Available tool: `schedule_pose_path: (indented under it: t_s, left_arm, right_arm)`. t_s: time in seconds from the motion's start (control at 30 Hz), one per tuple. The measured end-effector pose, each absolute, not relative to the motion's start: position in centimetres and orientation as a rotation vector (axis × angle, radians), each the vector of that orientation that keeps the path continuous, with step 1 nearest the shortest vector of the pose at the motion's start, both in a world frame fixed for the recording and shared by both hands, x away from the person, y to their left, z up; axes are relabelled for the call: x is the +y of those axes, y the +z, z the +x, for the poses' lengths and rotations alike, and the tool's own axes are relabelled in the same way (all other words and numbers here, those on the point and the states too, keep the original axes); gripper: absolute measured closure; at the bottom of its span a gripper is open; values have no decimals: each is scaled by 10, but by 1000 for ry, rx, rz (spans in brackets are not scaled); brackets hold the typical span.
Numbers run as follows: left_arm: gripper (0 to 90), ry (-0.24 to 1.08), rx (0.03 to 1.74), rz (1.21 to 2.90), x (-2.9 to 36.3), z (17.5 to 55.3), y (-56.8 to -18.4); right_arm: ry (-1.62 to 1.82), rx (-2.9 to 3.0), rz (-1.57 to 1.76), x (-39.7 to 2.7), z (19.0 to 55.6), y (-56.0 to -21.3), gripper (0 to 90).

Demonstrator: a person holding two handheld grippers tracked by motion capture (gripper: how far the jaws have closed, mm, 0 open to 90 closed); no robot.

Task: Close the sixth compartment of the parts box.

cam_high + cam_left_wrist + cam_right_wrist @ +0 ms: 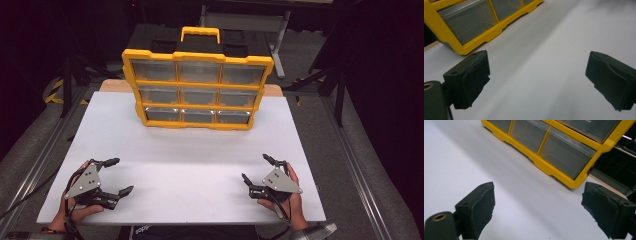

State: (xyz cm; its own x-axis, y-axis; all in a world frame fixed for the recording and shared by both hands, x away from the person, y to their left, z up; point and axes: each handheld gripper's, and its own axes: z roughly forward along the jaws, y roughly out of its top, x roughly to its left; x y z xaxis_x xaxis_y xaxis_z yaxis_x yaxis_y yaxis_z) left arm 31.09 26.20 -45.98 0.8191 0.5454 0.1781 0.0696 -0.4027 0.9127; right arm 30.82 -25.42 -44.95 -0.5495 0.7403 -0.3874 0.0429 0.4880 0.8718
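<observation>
Jaws of the left gripper (119, 175) stand spread and empty near the white board's (200, 170) front left corner. Behind centre stands a yellow drawer cabinet (197, 82), well apart from both. At front right, the right gripper (256, 168) also gapes, empty.

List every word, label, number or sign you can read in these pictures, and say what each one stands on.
None can be read.
Red marks behind a top drawer front of the yellow organizer in the right gripper view: too blurred to read.
Pale lettering on the dark clothing at the near table edge in the high view: too small and cut off to read.
No text on the left gripper, the right gripper or their grey plates.
</observation>
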Motion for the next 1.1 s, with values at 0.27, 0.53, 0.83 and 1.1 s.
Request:
schedule_pose_path:
  t_s: [0.27,0.53,0.83,1.1]
  left_arm:
    - [64,549,461,1944,259,314,-461]
    - [64,552,454,1956,260,313,-461]
    - [64,544,451,1948,262,312,-462]
    - [62,546,446,1957,260,313,-462]
  right_arm:
    - [1104,1947,678,-269,309,-459,95]
    - [1109,1936,682,-268,309,-457,93]
    - [1119,1935,692,-265,308,-455,95]
    - [1124,1948,661,-259,306,-454,95]
